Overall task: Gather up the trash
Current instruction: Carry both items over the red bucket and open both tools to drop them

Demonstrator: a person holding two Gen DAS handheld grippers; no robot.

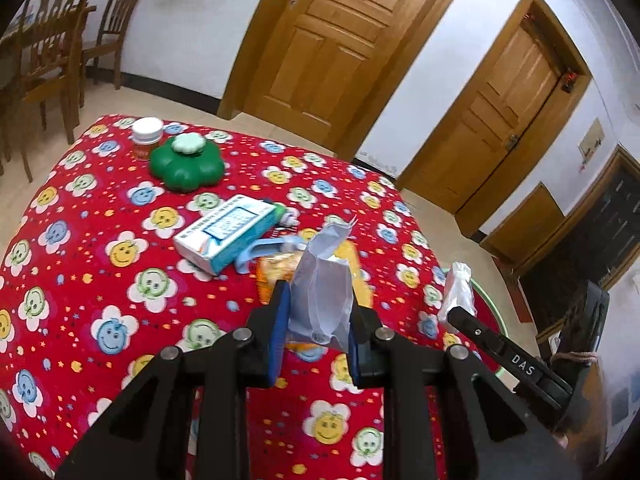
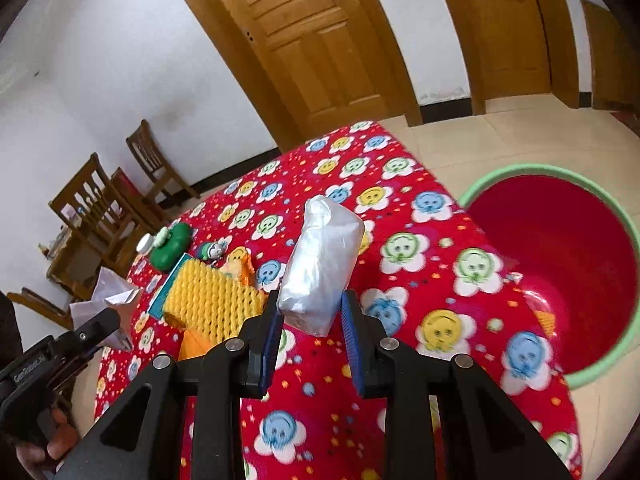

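the left gripper [image 1: 318, 312] is clamped on a crumpled piece of pale grey paper [image 1: 320, 280], which stands up between its blue pads [image 1: 279, 322] and is lifted clear of the red smiley-flower cloth [image 1: 100, 264] that covers the table. the right gripper [image 2: 310, 322] pinches a silvery plastic-wrapped packet [image 2: 320, 264] by its lower end, the packet rising tilted between the pads, also held above the cloth. in the left wrist view the right gripper's arm and that packet [image 1: 458, 294] show at the cloth's right edge; in the right wrist view the left gripper [image 2: 100, 326] with its paper [image 2: 108, 296] shows off the cloth's left edge, a hand [image 2: 56, 444] below it on the handle

beside the table's right edge, down on the tiled floor, stands a red basin with a pale green rim [image 2: 500, 178]; something small and orange lies against its inner wall, too blurred to name

near the middle of the cloth lie a white and teal box [image 1: 224, 234], a light blue plastic piece [image 1: 260, 250] just beside it, and a yellow foam net [image 2: 212, 300] over an orange wrapper [image 1: 276, 270]. toward the far left corner sit a green flower-shaped container [image 1: 186, 162] and, just behind it, a small jar with a white lid [image 1: 147, 132]. a small green and white toy [image 2: 212, 250] lies beyond the box

wooden chairs [image 1: 48, 52] and two wooden doors [image 1: 332, 40] stand beyond the table
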